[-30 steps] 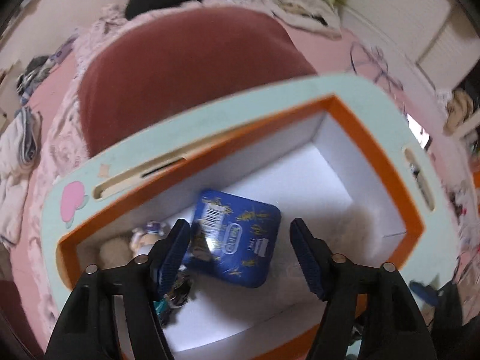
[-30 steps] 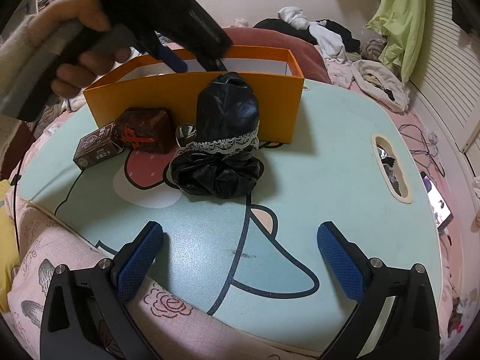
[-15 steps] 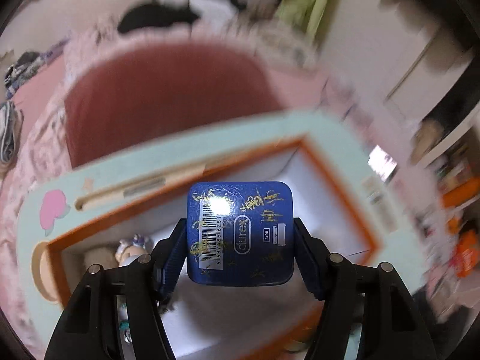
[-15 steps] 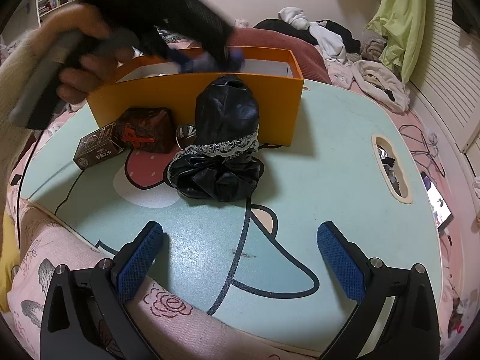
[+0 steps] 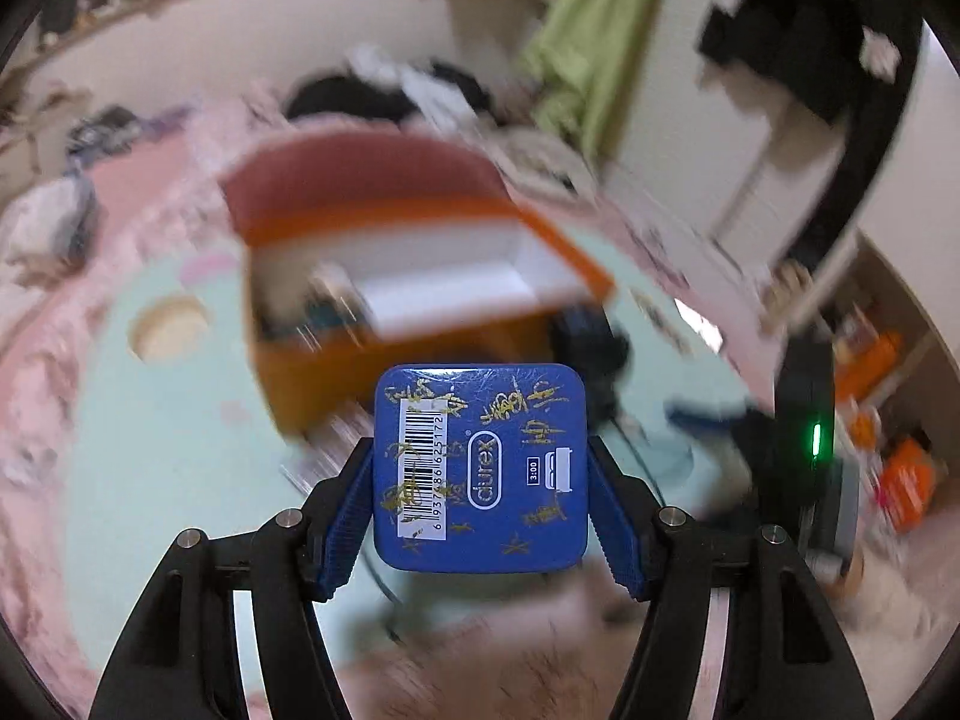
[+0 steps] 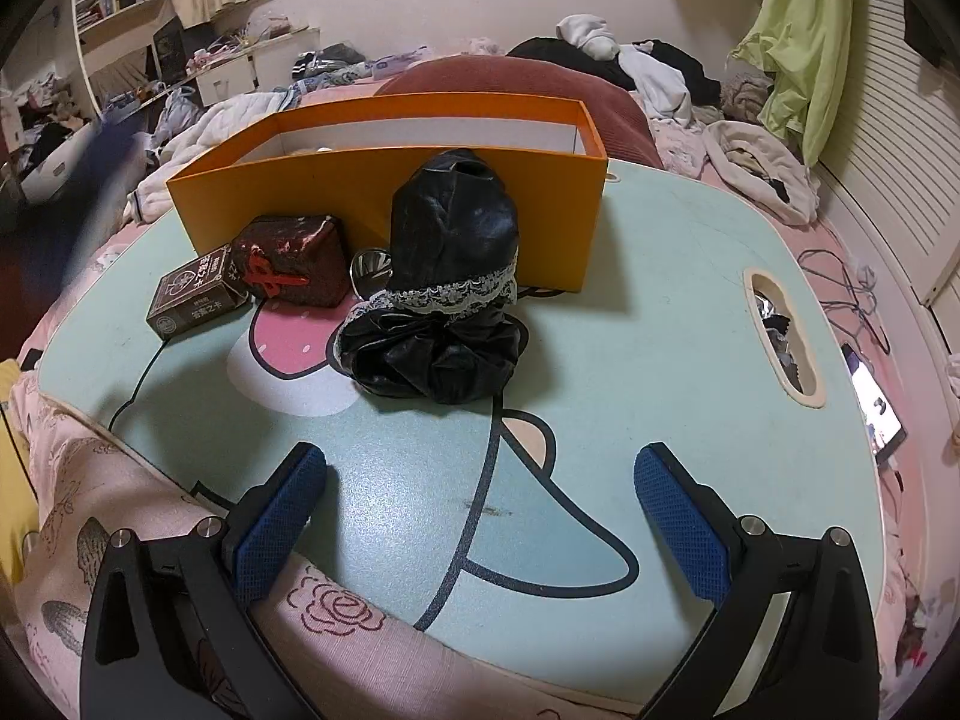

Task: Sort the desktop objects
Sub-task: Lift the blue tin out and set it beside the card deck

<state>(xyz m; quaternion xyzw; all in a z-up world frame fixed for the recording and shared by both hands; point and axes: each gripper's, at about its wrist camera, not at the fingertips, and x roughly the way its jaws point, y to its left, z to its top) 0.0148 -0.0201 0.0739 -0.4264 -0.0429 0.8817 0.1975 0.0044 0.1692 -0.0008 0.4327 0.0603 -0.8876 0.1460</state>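
Pinched flat between the blue-padded fingers (image 5: 612,516) of the left gripper (image 5: 480,498): a blue Durex tin (image 5: 480,468), barcode face toward the camera, rounded-square, held clear of the mint-green cartoon tabletop (image 5: 150,480). Beyond and slightly left of the tin, blurred by motion, the orange storage box (image 5: 336,372), white inside, with a few small items too smeared to name. Right gripper (image 6: 480,516) spread wide and holding nothing, low over the near edge of the tabletop (image 6: 660,360). Straight ahead of those open fingers (image 6: 678,528), well apart from them: a black faux-leather garment with white lace trim (image 6: 444,300), heaped in front of the box's long orange wall (image 6: 300,192); to its left, a dark red gift box with a red bow (image 6: 288,267), touching a dark brown carton with printed characters (image 6: 195,297); a small shiny metal object (image 6: 369,267) wedged between gift box and garment. Box's long axis running left to right across the right-hand view, its near wall closest to the empty right gripper. Judged from the layout, tin in transit with no destination evident; the remaining clutter an easier reach for the right gripper. Left view alone showing the tin and the box interior; right view alone showing the unsorted pile sharply, the left tool there only a dark blue blur at the far left edge. Bed (image 6: 750,138) strewn with clothes behind.
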